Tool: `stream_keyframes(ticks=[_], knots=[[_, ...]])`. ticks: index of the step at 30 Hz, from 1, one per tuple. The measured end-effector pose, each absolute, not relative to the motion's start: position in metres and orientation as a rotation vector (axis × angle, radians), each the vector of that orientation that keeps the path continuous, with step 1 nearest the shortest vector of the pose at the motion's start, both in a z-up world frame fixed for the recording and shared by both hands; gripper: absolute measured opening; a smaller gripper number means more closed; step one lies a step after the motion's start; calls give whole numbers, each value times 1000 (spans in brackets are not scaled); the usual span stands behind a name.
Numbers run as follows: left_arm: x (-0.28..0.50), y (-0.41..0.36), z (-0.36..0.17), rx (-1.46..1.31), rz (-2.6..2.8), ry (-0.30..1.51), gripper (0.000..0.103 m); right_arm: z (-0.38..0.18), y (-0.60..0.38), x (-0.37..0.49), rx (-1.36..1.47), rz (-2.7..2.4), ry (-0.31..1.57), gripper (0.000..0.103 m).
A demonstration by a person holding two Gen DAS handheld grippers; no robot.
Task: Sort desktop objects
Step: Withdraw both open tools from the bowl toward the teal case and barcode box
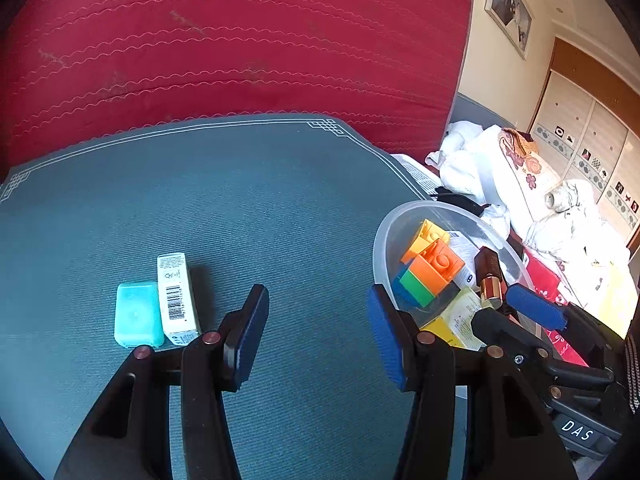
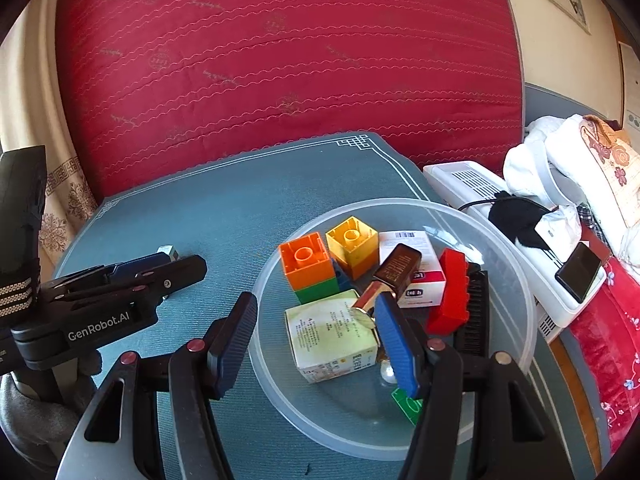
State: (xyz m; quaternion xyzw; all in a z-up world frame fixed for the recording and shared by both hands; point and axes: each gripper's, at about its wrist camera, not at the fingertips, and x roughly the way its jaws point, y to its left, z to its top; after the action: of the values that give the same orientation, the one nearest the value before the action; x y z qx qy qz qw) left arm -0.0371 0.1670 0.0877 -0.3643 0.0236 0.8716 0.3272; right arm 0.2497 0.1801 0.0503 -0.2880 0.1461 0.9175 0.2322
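With most items already gathered in the clear bowl (image 2: pixel 516 276), both the left hand-held gripper (image 1: pixel 318 334) and right hand-held gripper (image 2: pixel 316 344) are held released and empty, and the teal case (image 1: pixel 136 314) and white carton (image 1: pixel 176 298) left on the tabletop (image 1: pixel 280 208) are judged next for grasping.

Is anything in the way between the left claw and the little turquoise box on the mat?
Nothing visible blocks it. The left claw is open and empty, and the small turquoise plastic box lies ahead to its left, beside the white barcode carton, which stands between them.
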Motion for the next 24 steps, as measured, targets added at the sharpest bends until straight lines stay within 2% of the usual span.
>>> stream_keyframes(ticks=[3,24], knots=[[-41,156,86,-967,2296,33,65,51,173,243,-804,2528,384,66],[-66,85,74,-1044,2415,-30,65,44,129,203,-897,2620,343,67]])
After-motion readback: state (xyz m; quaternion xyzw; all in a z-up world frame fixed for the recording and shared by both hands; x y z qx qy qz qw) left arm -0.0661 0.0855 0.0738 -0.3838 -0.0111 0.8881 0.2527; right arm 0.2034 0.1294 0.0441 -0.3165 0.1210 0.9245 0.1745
